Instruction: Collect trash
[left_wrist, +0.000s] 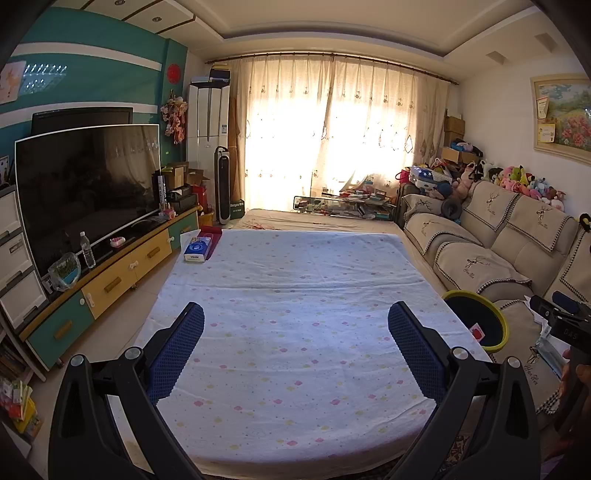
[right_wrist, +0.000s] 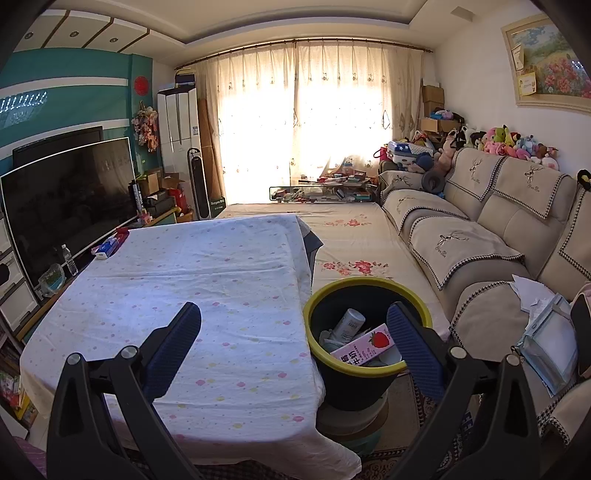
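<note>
Both grippers hang wide open and empty over a table (left_wrist: 295, 295) draped in a dotted cloth. The left gripper (left_wrist: 295, 350) has the yellow-rimmed bin (left_wrist: 476, 321) off to its right; the right gripper (right_wrist: 295, 343) frames that bin (right_wrist: 314, 332), holding a strawberry milk carton (right_wrist: 369, 345) and a white bottle (right_wrist: 349, 325), just ahead.

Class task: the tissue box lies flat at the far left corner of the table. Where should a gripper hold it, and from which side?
Grip the tissue box across its two long sides, coming down from above: it lies flat, and those sides look narrow enough for open fingers.
</note>
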